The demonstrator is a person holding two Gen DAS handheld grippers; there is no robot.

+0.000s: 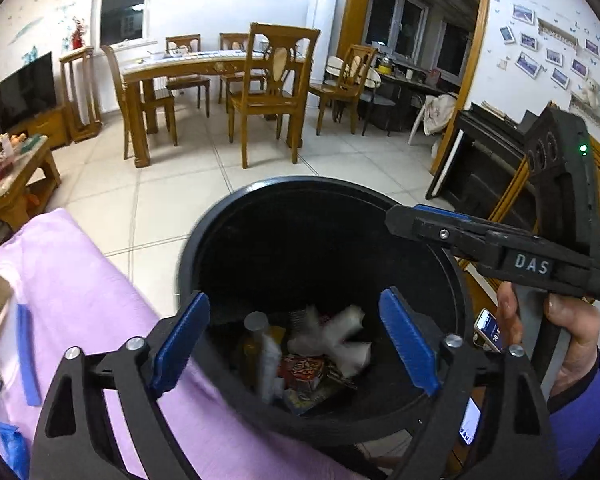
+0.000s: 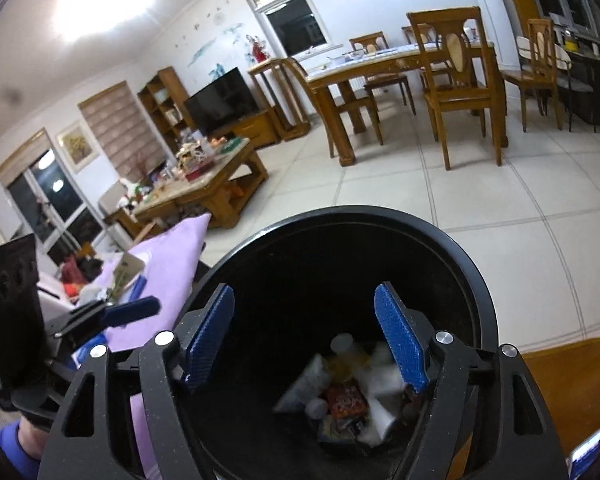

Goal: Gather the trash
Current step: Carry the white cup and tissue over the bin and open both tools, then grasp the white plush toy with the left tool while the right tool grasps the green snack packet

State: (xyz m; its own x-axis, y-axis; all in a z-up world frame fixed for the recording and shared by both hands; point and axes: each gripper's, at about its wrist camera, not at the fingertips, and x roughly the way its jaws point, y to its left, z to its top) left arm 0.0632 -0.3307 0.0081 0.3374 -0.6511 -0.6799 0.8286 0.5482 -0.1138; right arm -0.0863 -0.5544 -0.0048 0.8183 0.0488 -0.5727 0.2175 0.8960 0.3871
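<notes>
A round black trash bin (image 1: 228, 216) (image 2: 476, 264) stands on the tiled floor below both grippers. At its bottom lies trash: a bottle with a pale cap (image 1: 256, 340) (image 2: 346, 350), crumpled white paper (image 1: 340, 340) (image 2: 384, 392) and a red printed packet (image 1: 304, 368) (image 2: 346, 400). My left gripper (image 1: 296, 344) hangs over the bin's mouth, open, with nothing between its blue pads. My right gripper (image 2: 304, 336) is open over the bin too, empty; the left wrist view shows it from the side (image 1: 428, 220), held by a hand (image 1: 572, 332).
A lilac cloth (image 1: 80, 280) (image 2: 168, 256) covers the surface left of the bin, with a blue strip (image 1: 26, 356) and packets on it. A phone (image 1: 488, 330) lies to the bin's right. Farther off are a cluttered coffee table (image 2: 216, 176), dining table (image 1: 204, 66) and chairs (image 1: 268, 100).
</notes>
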